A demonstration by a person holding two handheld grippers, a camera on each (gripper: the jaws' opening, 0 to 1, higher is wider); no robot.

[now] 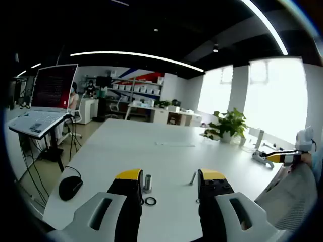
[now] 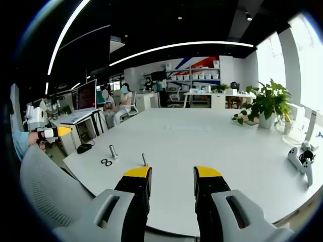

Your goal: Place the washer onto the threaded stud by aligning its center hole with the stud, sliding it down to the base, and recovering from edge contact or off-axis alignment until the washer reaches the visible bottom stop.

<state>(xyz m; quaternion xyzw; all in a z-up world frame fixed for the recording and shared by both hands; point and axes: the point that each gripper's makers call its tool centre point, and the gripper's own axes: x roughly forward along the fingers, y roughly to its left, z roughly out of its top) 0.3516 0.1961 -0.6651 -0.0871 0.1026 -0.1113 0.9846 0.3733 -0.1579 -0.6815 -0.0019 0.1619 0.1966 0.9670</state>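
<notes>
left gripper [image 1: 170, 177] hovering low over the white worktop [image 1: 166, 151], jaws spread wide with nothing between. just ahead of the left jaw: an upright metal cylinder [image 1: 147, 182], and beside its foot a washer [image 1: 150, 201] lying flat, touching or almost touching a second ring. near the right jaw a threaded stud [image 1: 193, 178], slightly tilted. further left a black mouse [image 1: 70, 187]. right gripper [image 2: 172, 178] also spread and empty, above the worktop; washer [image 2: 106, 162], cylinder [image 2: 113, 150] and stud [image 2: 144, 159] seen ahead-left.
</notes>
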